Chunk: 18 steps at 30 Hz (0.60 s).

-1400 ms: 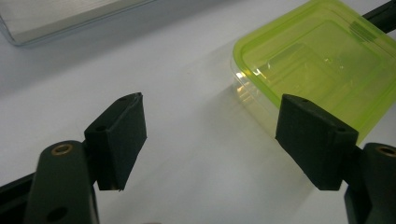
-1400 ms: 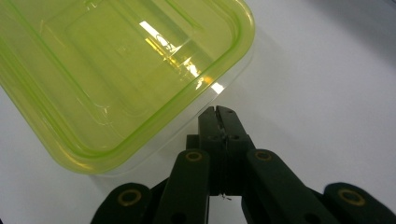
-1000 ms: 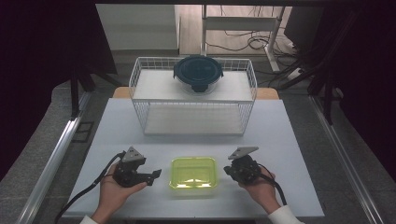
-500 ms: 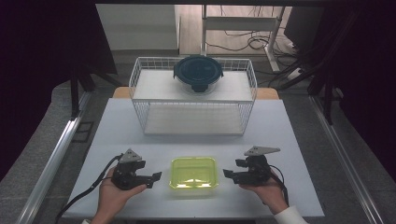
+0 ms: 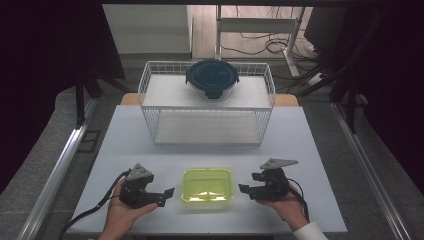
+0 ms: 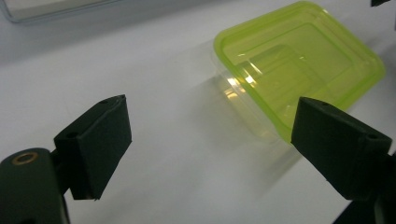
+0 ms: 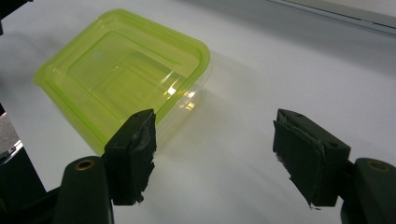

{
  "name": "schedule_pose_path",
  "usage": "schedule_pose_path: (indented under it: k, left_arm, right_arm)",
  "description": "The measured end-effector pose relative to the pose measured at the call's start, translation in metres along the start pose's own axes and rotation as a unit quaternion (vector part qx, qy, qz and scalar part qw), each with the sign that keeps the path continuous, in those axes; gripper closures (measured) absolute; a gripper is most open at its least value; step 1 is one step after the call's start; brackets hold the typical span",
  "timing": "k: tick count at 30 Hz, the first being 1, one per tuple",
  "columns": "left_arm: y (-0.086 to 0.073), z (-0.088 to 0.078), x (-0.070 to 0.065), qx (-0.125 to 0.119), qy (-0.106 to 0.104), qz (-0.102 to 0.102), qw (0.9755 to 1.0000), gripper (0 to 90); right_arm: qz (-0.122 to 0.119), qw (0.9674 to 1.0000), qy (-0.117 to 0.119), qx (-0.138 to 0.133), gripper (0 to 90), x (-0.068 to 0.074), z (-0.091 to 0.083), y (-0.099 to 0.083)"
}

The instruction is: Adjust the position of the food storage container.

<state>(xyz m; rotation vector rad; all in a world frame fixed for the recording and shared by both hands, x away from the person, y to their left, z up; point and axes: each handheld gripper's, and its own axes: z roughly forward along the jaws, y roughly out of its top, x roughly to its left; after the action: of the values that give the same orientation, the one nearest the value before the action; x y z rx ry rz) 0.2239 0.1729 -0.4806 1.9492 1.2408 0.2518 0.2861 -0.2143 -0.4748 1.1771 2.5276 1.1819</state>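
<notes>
A clear rectangular container with a yellow-green lid [image 5: 207, 185] lies on the white table [image 5: 150, 150] near the front edge, between my two grippers. My left gripper [image 5: 167, 192] rests just left of it, open, its jaws having just been opening with nothing between them. In the left gripper view the left gripper [image 6: 210, 102] points at the table beside the container [image 6: 299, 60]. My right gripper [image 5: 245, 189] sits just right of the container; its jaws have just opened wide and hold nothing. In the right gripper view the right gripper [image 7: 215, 116] faces the container's [image 7: 121, 79] corner.
A white wire basket [image 5: 207, 125] stands upside down across the back of the table. A round glass container with a dark teal lid [image 5: 212, 77] sits on top of it. Bare table lies between the basket and the grippers.
The right gripper has levelled out and shifted slightly right, and its jaws have spread apart. The left gripper has hardly moved. The container has stayed in place.
</notes>
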Motion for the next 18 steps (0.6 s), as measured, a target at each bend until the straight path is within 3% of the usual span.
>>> schedule_pose_path:
  k: [7,15,18]
  left_arm:
    - [-0.002,-0.001,-0.003,-0.002,-0.012,-0.011,0.9999,11.8]
    - [-0.001,0.006,-0.005,0.013,-0.055,-0.039,0.9976,15.4]
    - [0.000,0.009,-0.004,0.014,-0.061,-0.044,0.9971,15.6]
  right_arm:
    - [0.010,0.9999,0.013,0.001,29.3,0.003,0.000,-0.001]
    - [0.039,0.9980,0.050,0.003,24.0,0.003,0.003,-0.001]
    - [0.049,0.9971,0.058,0.002,23.7,0.003,0.003,-0.002]
